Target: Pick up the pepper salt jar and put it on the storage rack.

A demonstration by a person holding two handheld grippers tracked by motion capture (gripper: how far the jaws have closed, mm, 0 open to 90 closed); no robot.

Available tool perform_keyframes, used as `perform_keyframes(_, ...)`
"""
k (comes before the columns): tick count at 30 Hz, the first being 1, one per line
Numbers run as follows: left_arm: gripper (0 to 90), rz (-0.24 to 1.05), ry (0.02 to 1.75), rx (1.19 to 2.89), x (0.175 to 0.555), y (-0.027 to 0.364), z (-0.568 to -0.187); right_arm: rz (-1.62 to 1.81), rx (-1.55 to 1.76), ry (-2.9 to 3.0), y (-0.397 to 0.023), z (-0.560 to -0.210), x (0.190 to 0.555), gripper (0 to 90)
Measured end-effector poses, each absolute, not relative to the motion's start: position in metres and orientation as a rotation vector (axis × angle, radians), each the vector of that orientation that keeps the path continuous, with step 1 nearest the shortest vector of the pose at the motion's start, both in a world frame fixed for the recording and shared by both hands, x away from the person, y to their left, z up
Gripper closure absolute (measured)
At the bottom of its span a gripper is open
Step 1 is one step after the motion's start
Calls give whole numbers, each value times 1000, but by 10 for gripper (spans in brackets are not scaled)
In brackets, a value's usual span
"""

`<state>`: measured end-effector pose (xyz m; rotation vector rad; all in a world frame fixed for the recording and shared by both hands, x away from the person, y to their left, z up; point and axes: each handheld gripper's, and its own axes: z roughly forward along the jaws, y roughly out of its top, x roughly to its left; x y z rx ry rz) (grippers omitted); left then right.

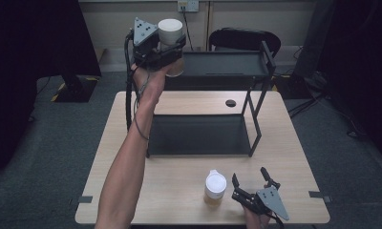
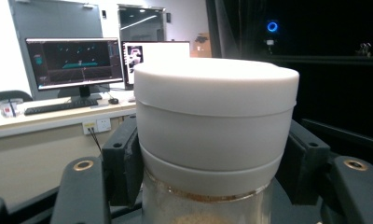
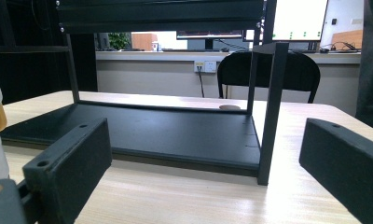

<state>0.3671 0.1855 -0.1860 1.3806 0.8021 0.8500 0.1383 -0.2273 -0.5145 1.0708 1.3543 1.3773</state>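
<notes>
Jar with white lid [image 1: 170,31], clamped in the left tool [image 1: 166,47] level with the black shelf rack's [image 1: 256,67] top tier: rigid, smooth, likely slippery glass, so the pads sit best just below the lid. Right tool [image 1: 250,180] rests open, empty, on the counter [image 1: 294,157] beside a second jar [image 1: 215,187].

The high view looks down on my table [image 1: 132,191] from above; my right gripper view sits low at five o'clock, facing twelve at the shelf [image 3: 175,135], which both share.
</notes>
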Motion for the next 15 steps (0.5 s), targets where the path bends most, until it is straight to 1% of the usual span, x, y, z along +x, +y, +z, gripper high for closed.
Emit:
perform_keyframes(2,350,870,810,1378,370,182,-187,1378,1071,1353,-227,-515,138,8)
perform_keyframes(9,350,867,832,1376,378,182,-183,1378,1071,1354,-227,-515,138,8)
perform_keyframes(15,350,874,837,1410,380,181,-182,1379,1071,1354,-227,-515,138,8)
